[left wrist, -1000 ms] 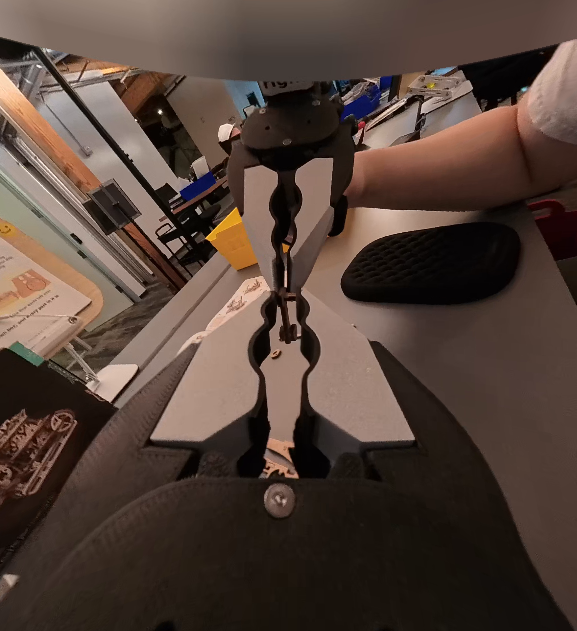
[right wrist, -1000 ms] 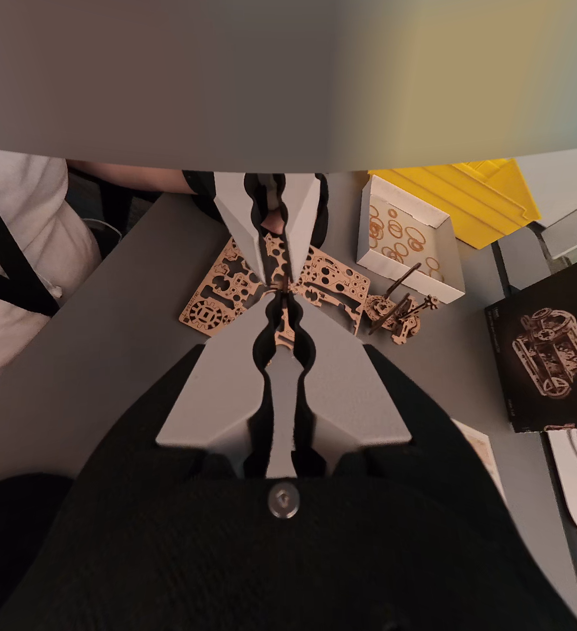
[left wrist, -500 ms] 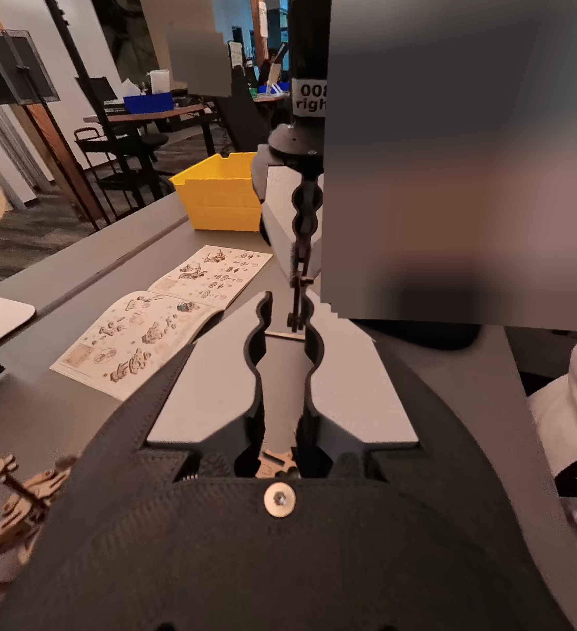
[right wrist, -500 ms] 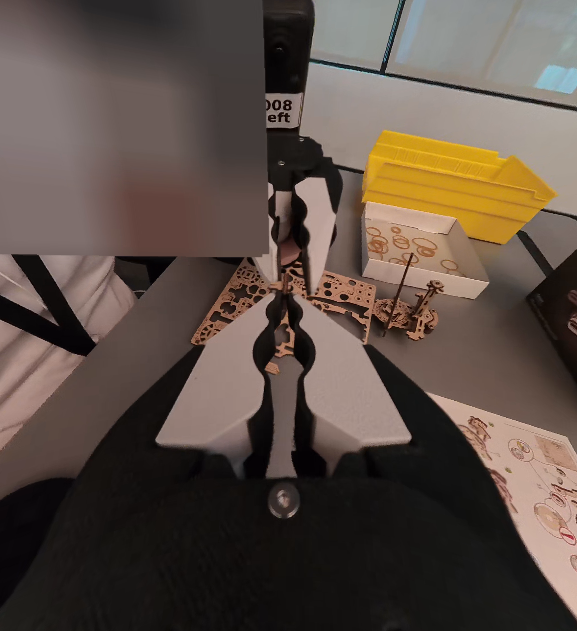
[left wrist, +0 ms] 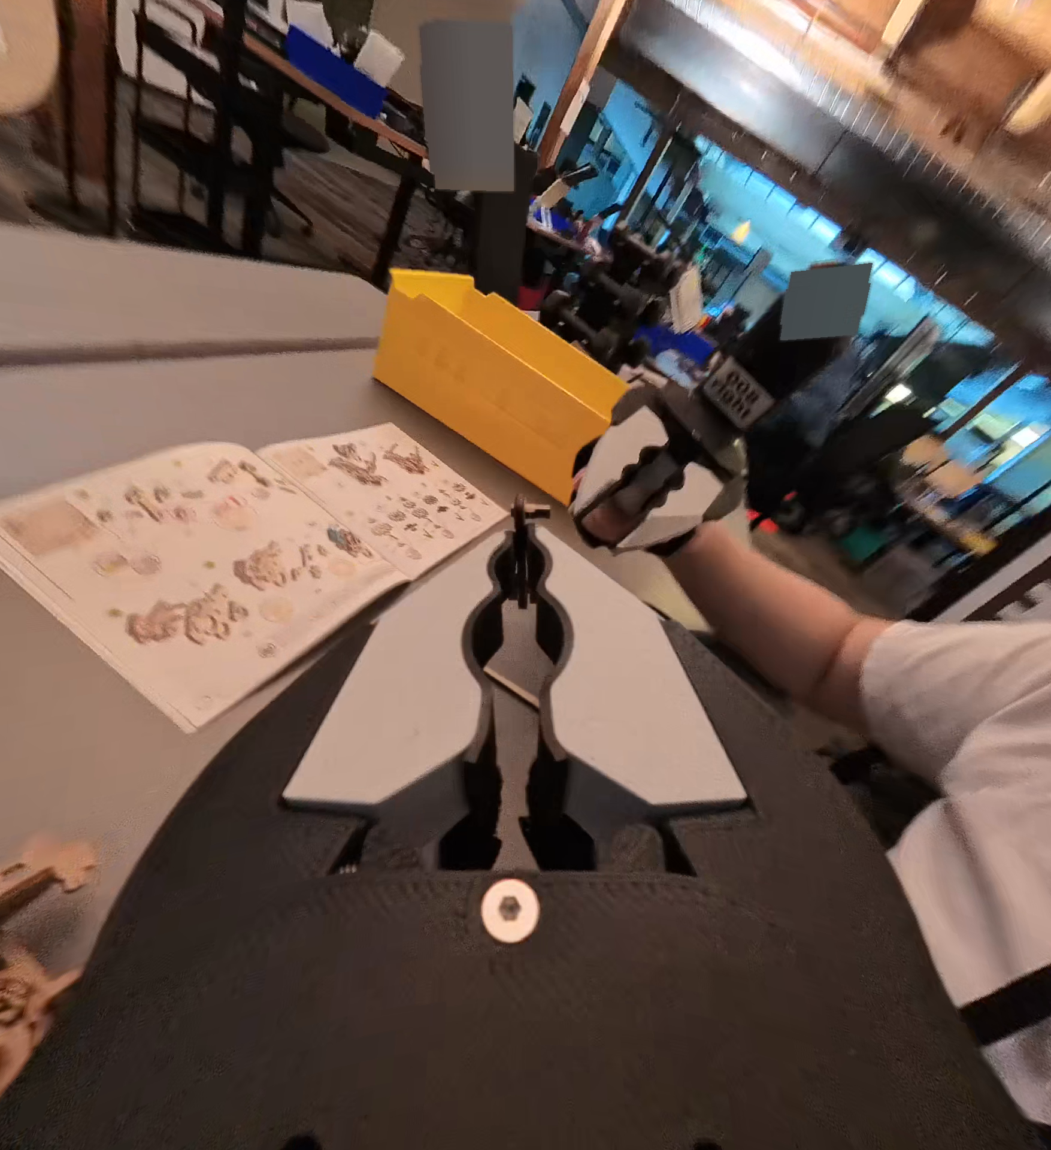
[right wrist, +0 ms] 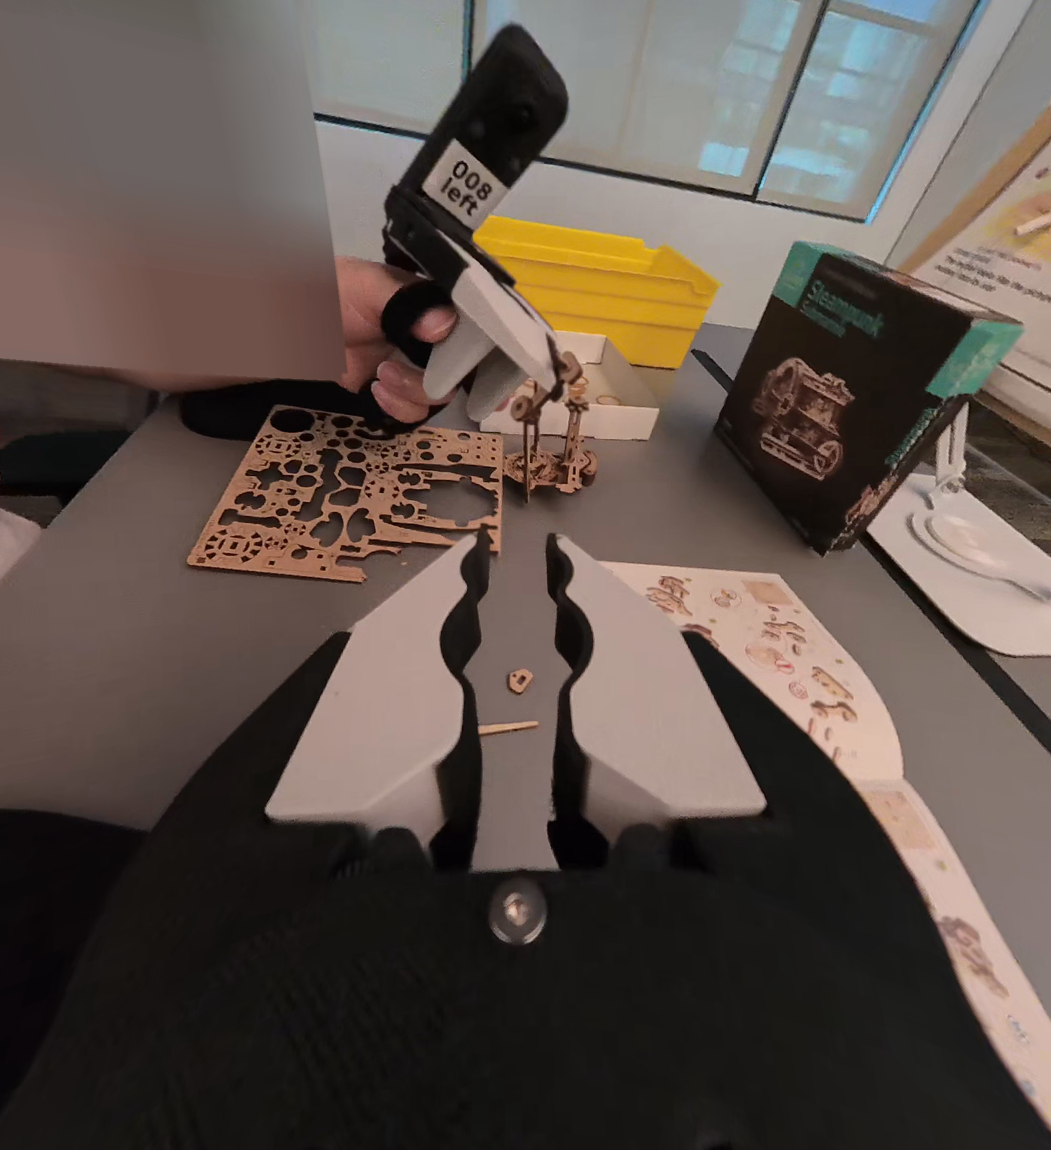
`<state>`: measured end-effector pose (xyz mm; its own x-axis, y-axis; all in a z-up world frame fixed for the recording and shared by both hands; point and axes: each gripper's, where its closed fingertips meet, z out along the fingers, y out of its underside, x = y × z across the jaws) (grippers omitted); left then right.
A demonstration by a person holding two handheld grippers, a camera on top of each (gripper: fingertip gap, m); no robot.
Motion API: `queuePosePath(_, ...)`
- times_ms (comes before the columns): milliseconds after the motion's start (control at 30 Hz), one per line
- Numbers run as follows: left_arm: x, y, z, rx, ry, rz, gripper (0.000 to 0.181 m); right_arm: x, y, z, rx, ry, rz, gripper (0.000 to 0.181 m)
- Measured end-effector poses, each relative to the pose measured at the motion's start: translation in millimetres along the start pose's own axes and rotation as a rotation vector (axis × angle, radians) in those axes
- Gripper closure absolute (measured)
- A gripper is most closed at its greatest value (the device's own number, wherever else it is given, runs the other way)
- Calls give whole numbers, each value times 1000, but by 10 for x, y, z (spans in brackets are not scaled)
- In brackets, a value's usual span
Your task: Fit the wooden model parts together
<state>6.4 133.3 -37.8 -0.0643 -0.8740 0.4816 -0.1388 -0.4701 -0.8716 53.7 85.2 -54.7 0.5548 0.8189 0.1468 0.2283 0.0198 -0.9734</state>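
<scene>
My left gripper (left wrist: 521,542) is shut on a small dark wooden part (left wrist: 526,513) with a short peg at its top, which sticks out past the fingertips. The right wrist view shows this gripper (right wrist: 552,364) holding the part (right wrist: 565,374) just above the partly built wooden model (right wrist: 551,463). My right gripper (right wrist: 515,544) is open and empty above the grey table (right wrist: 137,653). It also shows open in the left wrist view (left wrist: 597,529). A small loose wooden piece (right wrist: 520,681) and a thin stick (right wrist: 508,727) lie on the table between its fingers.
A punched wooden parts sheet (right wrist: 355,491) lies at the left. A white tray (right wrist: 622,404) with rings, a yellow bin (right wrist: 597,280) and a black box (right wrist: 846,398) stand behind. An open manual (right wrist: 778,659) lies at the right, also in the left wrist view (left wrist: 230,560). The left gripper's tips are roughly 8 centimeters from the right gripper's.
The grippers were tip to tip on the small part, the right one shut. The right has opened and drawn back. The left has closed on the part and carried it over to the model.
</scene>
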Motion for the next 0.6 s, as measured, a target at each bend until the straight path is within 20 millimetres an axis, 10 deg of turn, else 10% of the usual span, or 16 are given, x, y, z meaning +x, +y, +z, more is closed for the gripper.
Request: queuePosePath(600,-493,400,150,-102,-212,-156,181,181,344,309,-118,50,-82,166)
